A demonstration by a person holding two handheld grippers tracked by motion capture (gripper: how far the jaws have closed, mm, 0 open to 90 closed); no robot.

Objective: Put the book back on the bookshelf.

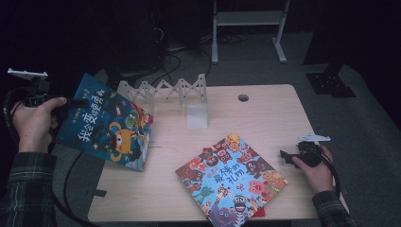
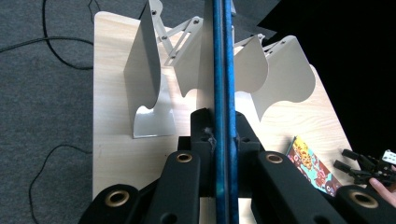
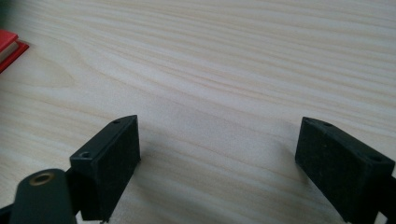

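A blue picture book held up off the left edge of the counter, the other hand parked at the right.

The left hand (image 1: 33, 124) is raised beside the counter (image 1: 265, 113), wrist level, its left gripper (image 2: 223, 140) clamped on the edge of the blue book (image 1: 111, 125), which hangs tilted in the air, cover facing up, in front of the white folding book rack (image 1: 163, 90). A second, colourful book (image 1: 231, 182) lies flat mid-counter over a red one. At the right edge the right hand (image 1: 318, 170) rests low, its right gripper (image 3: 217, 168) pointing left, jaws apart over bare wood.
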